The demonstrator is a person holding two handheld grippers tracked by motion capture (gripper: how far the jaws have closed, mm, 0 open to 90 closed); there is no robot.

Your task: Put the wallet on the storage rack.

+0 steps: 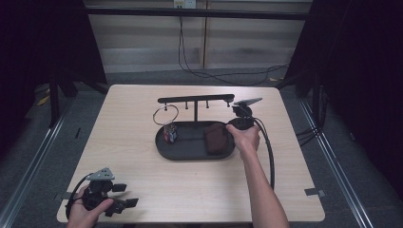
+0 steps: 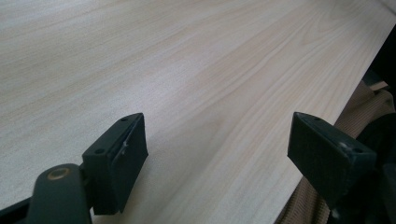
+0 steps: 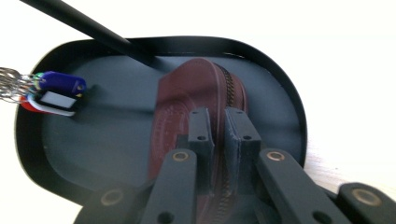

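Right gripper (image 3: 218, 140) fingers pinch the brown wallet (image 3: 187, 100) in the tray (image 3: 289, 100); left gripper (image 2: 219, 158) fingers spread wide.

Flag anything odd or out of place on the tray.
Nothing looks spilled or damaged. The brown wallet stands on edge in the black tray, pinched by the right gripper; the key tags lie at the tray's far end.

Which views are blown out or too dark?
Right gripper view: table around the tray is clipped to white, wood grain lost. High view: dim, room edges nearly black, the wallet barely separates from the tray. Left gripper view: even light, grain crisp, jaw tips slightly soft.
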